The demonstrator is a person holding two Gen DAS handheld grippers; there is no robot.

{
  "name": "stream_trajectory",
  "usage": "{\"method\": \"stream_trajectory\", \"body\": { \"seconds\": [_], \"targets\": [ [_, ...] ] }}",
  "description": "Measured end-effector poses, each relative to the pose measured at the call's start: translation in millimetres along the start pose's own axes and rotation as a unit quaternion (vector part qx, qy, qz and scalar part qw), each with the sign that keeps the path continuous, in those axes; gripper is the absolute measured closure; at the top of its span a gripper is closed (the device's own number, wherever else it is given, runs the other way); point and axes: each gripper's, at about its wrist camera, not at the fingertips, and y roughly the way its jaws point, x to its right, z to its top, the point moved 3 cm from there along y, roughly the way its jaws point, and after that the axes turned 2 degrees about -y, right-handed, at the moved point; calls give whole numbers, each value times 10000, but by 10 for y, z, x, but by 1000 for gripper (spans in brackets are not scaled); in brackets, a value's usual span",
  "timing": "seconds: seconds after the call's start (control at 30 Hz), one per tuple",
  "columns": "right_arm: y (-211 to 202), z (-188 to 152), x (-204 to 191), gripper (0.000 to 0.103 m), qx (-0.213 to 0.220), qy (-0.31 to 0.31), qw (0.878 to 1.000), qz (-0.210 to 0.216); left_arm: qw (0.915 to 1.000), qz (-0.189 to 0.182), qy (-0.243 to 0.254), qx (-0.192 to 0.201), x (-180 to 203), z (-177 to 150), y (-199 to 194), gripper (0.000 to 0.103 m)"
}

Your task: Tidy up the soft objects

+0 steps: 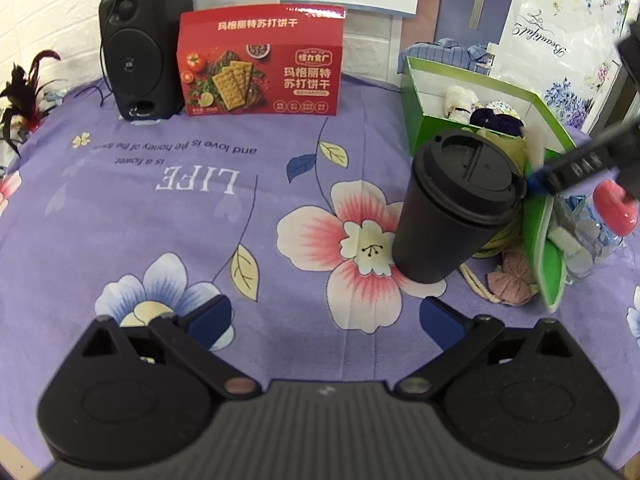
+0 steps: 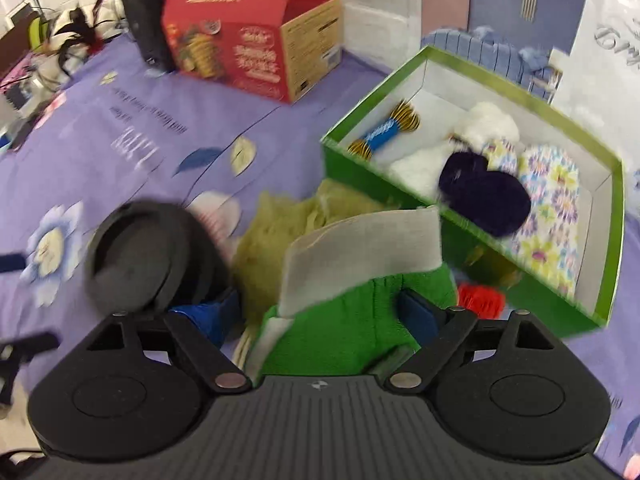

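The green box (image 2: 472,236) already holds several soft things (a dark pompom (image 2: 486,196), white plush (image 2: 492,124)). The green cloth (image 2: 348,328) is still outside, between the spread fingers of the right gripper (image 2: 320,312); the left gripper (image 1: 326,318) is spread, empty.

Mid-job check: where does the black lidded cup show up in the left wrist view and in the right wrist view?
Left wrist: the black cup stands upright right of centre, just in front of the green box.
Right wrist: the cup is at lower left, blurred, seen from above, just beyond the right claw's left finger.
Shared landmark: the red cracker box at the back of the purple floral cloth.
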Motion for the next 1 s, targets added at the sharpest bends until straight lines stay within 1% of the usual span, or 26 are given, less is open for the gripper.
{"method": "stream_trajectory", "body": {
  "seconds": [0.03, 0.07, 0.1, 0.17, 0.2, 0.23, 0.3, 0.33, 0.43, 0.5, 0.53, 0.6, 0.63, 0.67, 0.7, 0.73, 0.77, 0.83, 0.87, 0.93, 1.0],
  "targets": [
    [-34, -48, -11, 28, -38, 23, 10000, 14, 10000, -4, -2, 6, 9, -2, -12, 3],
    [-63, -103, -28, 28, -106, 40, 9999, 122, 10000, -15, 6, 25, 21, -7, -31, 3],
    [-69, -165, -67, 29, -236, 111, 9988, 416, 10000, -36, 25, 39, 37, -13, -53, 3],
    [-80, -312, -163, 30, -297, 154, 9949, 954, 9999, -37, 86, 83, 68, -35, -110, 3],
    [-71, -402, -218, 30, -419, 173, 9926, 1128, 9998, -38, 126, 125, 77, -46, -138, 3],
    [-90, -467, -274, 30, -462, 94, 9928, 1104, 9998, -31, 161, 137, 87, -54, -156, 3],
    [-238, -498, -324, 30, -175, -170, 9965, 797, 9997, -25, 191, 152, 99, -65, -178, 3],
    [-342, -459, -312, 30, -7, -200, 9976, 664, 9997, -41, 204, 154, 103, -63, -181, 3],
    [-641, -174, -162, 30, 615, -48, 9974, 376, 9997, -51, 193, 142, 94, -38, -162, 3],
    [-721, 92, -56, 30, 785, -20, 9969, 97, 9998, -49, 167, 135, 72, -21, -149, 3],
    [-704, 240, 19, 30, 879, -8, 9960, -169, 9998, -39, 145, 132, 53, -13, -140, 3],
    [-616, 496, 132, 30, 884, -55, 9937, -689, 9999, -10, 95, 108, 7, -4, -115, 3],
    [-574, 608, 204, 30, 936, -26, 9908, -978, 9999, 18, 69, 83, -21, -2, -99, 3],
    [-520, 694, 300, 30, 983, 29, 9883, -1164, 10000, 47, 47, 65, -48, -2, -84, 3],
    [-447, 754, 398, 30, 954, 108, 9866, -1321, 10000, 77, 18, 44, -77, -1, -68, 3],
    [-339, 779, 492, 30, 808, 156, 9857, -1468, 9999, 104, -18, 20, -106, 2, -53, 3],
    [-210, 768, 570, 30, 562, 116, 9859, -1572, 9999, 116, -61, 8, -134, 4, -42, 3],
    [-58, 649, 604, 30, 157, -157, 9856, -1679, 9999, 104, -134, -5, -178, 9, -24, 3],
    [-16, 567, 581, 30, 39, -271, 9856, -1666, 9998, 115, -149, -15, -188, 14, -17, 3],
    [-55, 390, 503, 30, -76, -353, 9904, -1334, 9998, 147, -153, -16, -187, 19, -11, 3],
    [-177, 209, 390, 30, -41, -475, 9923, -1140, 9998, 125, -139, -10, -158, 23, -21, 3]
  ]
}}
